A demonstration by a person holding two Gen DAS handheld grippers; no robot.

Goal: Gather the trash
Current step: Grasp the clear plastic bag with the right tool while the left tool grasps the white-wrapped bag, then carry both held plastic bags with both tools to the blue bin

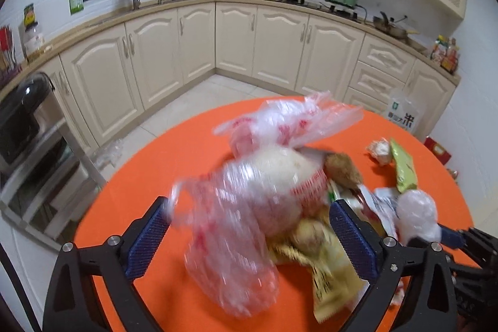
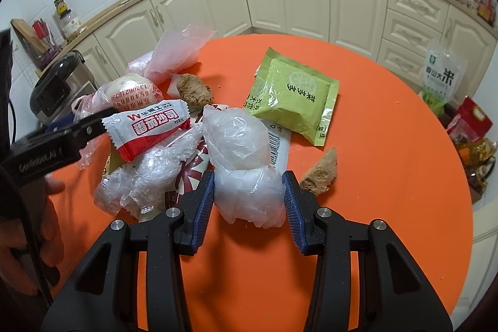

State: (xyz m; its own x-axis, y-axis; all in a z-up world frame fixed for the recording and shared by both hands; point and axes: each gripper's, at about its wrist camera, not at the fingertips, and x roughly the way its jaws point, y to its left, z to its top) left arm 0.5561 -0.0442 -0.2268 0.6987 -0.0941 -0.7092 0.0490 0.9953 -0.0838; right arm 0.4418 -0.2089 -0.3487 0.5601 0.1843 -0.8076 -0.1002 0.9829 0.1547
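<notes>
A blurred clear plastic bag with red print, holding a round white lump, lies on the orange round table between the wide-spread fingers of my left gripper. The blue pads stand beside it without pressing on it. My right gripper is shut on a crumpled white plastic bag, both pads against its lower part. That white plastic bag also shows at the right of the left wrist view. A red-and-white sachet, crumpled clear film and a green packet lie around it.
Two brown ginger pieces lie on the table, and a pinkish bag sits at its far edge. A rice cooker stands left of the table, a rice sack right. Cream cabinets line the walls. A hand is at the left edge.
</notes>
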